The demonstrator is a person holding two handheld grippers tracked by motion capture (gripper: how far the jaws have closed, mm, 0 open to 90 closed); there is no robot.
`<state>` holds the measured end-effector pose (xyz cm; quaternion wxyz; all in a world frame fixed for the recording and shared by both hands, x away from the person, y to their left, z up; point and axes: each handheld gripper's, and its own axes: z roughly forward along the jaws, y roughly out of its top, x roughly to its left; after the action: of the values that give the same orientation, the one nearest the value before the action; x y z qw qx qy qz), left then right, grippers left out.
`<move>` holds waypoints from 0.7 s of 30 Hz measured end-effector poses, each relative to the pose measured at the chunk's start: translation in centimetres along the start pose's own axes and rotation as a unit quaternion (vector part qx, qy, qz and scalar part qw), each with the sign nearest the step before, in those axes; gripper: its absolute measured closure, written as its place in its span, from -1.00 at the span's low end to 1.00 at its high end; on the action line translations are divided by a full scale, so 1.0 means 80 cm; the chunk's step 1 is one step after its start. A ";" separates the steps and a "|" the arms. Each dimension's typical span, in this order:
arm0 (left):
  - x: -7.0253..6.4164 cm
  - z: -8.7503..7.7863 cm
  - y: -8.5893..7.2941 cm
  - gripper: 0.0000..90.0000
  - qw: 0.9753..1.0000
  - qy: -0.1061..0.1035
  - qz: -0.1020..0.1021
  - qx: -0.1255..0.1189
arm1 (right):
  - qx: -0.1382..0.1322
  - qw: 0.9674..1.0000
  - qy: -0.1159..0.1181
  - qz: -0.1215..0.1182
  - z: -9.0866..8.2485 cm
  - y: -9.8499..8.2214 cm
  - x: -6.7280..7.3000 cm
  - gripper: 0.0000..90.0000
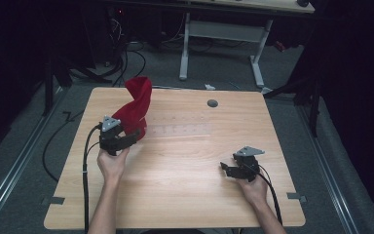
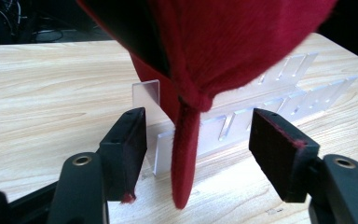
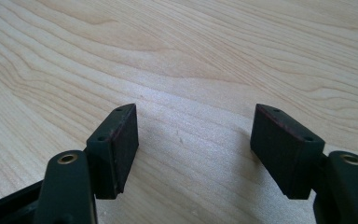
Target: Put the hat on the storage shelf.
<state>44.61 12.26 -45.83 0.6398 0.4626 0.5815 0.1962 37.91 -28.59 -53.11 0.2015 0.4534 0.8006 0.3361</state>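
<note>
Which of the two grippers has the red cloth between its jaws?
The left gripper: a strip of the red cloth hangs between its open jaws, untouched by either. The right gripper has bare table between its jaws.

In the high view the room around is very dark, almost black at the left and right edges, and only the wooden table (image 1: 185, 161) is lit, by light coming from above. The tabletop has a soft pale glare near its middle. The picture is a bit grainy and not very sharp. In the left gripper view the light is bright and even; the red cloth (image 2: 223, 42) close to the camera is out of focus, and the black jaws at the bottom are slightly soft too. In the right gripper view the wood grain is sharp, with a pale sheen and soft shadow between the jaws.
</note>
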 end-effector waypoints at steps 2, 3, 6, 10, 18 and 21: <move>0.000 -0.002 0.001 -0.20 1.000 0.000 -0.001 -0.001 | 0.000 1.000 0.000 0.000 0.000 0.000 0.000 -0.28; 0.000 -0.006 0.003 -0.21 1.000 -0.002 0.000 0.001 | -0.001 1.000 0.000 -0.001 0.000 0.000 0.000 -0.28; -0.003 -0.012 0.006 -0.22 1.000 -0.003 0.005 0.000 | 0.000 1.000 0.000 -0.001 0.000 0.000 0.000 -0.28; -0.007 -0.022 0.008 -0.23 1.000 -0.013 -0.002 -0.007 | -0.001 1.000 0.000 -0.001 0.000 0.000 0.000 -0.28; -0.019 -0.035 0.004 -0.21 1.000 -0.019 0.015 0.005 | -0.001 1.000 0.000 -0.001 0.000 0.000 0.000 -0.28; -0.019 -0.044 0.003 -0.21 1.000 -0.018 0.018 0.002 | -0.001 1.000 0.000 -0.001 0.000 0.000 0.000 -0.28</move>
<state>41.06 12.47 -44.39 0.6460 0.4775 0.5617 0.1980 37.92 -28.58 -53.11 0.2016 0.4526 0.8008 0.3366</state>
